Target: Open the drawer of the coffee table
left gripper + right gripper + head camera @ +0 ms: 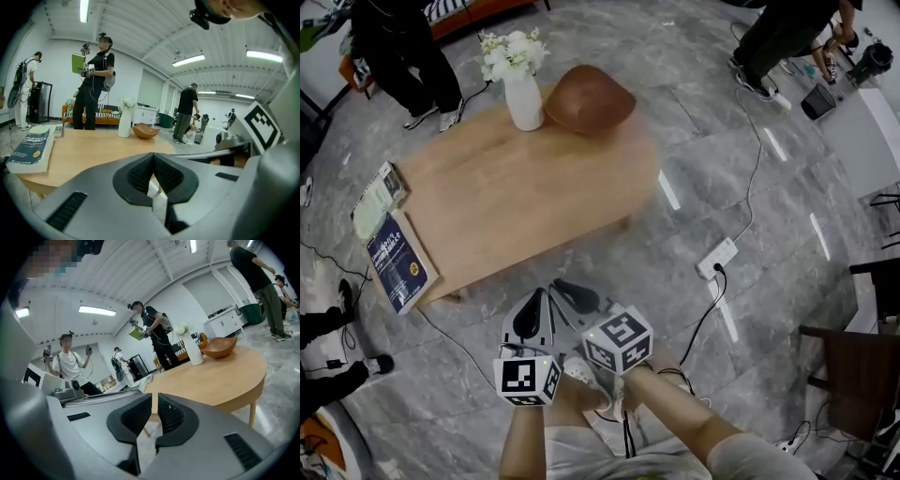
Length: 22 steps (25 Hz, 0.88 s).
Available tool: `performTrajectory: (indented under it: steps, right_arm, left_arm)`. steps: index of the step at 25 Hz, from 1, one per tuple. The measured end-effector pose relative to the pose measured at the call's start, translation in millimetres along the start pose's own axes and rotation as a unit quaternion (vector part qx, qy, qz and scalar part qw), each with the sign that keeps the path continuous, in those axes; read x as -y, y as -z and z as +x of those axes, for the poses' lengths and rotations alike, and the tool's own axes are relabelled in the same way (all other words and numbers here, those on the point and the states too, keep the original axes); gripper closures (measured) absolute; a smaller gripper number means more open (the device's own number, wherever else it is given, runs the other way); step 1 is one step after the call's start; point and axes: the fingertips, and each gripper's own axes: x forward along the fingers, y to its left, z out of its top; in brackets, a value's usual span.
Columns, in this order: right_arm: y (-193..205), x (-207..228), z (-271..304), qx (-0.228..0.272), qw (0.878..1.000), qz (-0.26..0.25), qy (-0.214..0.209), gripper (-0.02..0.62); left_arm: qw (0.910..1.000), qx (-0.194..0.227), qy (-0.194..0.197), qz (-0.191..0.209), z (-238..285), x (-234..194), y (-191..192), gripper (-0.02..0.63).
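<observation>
An oval wooden coffee table [525,202] stands on the grey stone floor in front of me. No drawer shows in any view. My left gripper [529,319] and right gripper [576,294] hover side by side just short of the table's near edge, above the floor. Both point toward the table. In the left gripper view the left gripper [153,174] has its pads together with nothing between them. The right gripper [154,414] is likewise shut and empty in its own view, with the tabletop [220,376] level ahead of it.
On the table are a white vase of flowers [523,94], a brown bowl [589,98] and books [394,251] at its left end. A power strip [716,258] with cables lies on the floor to the right. People stand beyond the table [403,47], [787,37]. A dark chair [853,370] is at the right.
</observation>
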Motion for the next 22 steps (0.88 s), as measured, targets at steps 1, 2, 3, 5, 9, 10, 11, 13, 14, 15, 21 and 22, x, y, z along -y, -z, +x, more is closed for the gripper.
performTrajectory:
  steps: [1, 2, 3, 5, 9, 10, 11, 13, 14, 15, 21, 22]
  right_arm:
    - [5.5, 4.5, 4.0, 0.004, 1.000, 0.003, 0.001, 0.572]
    - [10.7, 9.1, 7.9, 0.008, 1.000, 0.005, 0.001, 0.572]
    - [15.7, 13.7, 11.8, 0.011, 1.000, 0.006, 0.002, 0.572]
    - [26.5, 22.3, 19.9, 0.018, 1.000, 0.006, 0.001, 0.572]
    - [53.9, 38.9, 37.7, 0.026, 1.000, 0.002, -0.007, 0.572]
    - [61.5, 42.8, 42.2, 0.029, 1.000, 0.001, -0.009, 0.572]
    - [68.9, 46.5, 46.7, 0.032, 0.999, 0.000, -0.012, 0.572]
    - [82.8, 53.8, 55.4, 0.040, 0.999, -0.003, -0.019, 0.572]
    - [89.4, 57.6, 59.2, 0.043, 0.999, -0.004, -0.023, 0.572]
    - [95.8, 61.3, 62.6, 0.046, 0.999, -0.004, -0.026, 0.572]
    - [113.9, 79.3, 82.7, 0.072, 0.997, 0.010, -0.032, 0.572]
    - [114.8, 82.8, 87.0, 0.076, 0.996, 0.020, -0.032, 0.572]
  left_arm:
    - [1.0000, 0.002, 0.000, 0.002, 4.1, -2.9, 6.1, 0.597]
    - [1.0000, 0.005, -0.001, 0.004, 8.3, -5.8, 12.1, 0.597]
    - [0.9999, 0.008, -0.002, 0.006, 12.7, -8.8, 18.0, 0.598]
    - [0.9998, 0.016, -0.005, 0.010, 21.3, -15.6, 30.5, 0.598]
    - [0.9994, 0.024, -0.018, 0.019, 38.0, -31.7, 61.8, 0.598]
    - [0.9991, 0.025, -0.022, 0.024, 41.8, -35.6, 69.8, 0.598]
    - [0.9988, 0.028, -0.027, 0.030, 45.5, -39.6, 77.2, 0.598]
    - [0.9980, 0.037, -0.033, 0.039, 53.6, -47.2, 90.3, 0.598]
    - [0.9977, 0.041, -0.035, 0.041, 57.8, -50.5, 96.4, 0.598]
    - [0.9975, 0.043, -0.036, 0.043, 61.8, -53.4, 102.0, 0.598]
    - [0.9963, 0.048, -0.019, 0.069, 84.9, -67.8, 115.2, 0.597]
    - [0.9967, 0.047, -0.013, 0.065, 89.5, -71.0, 116.4, 0.597]
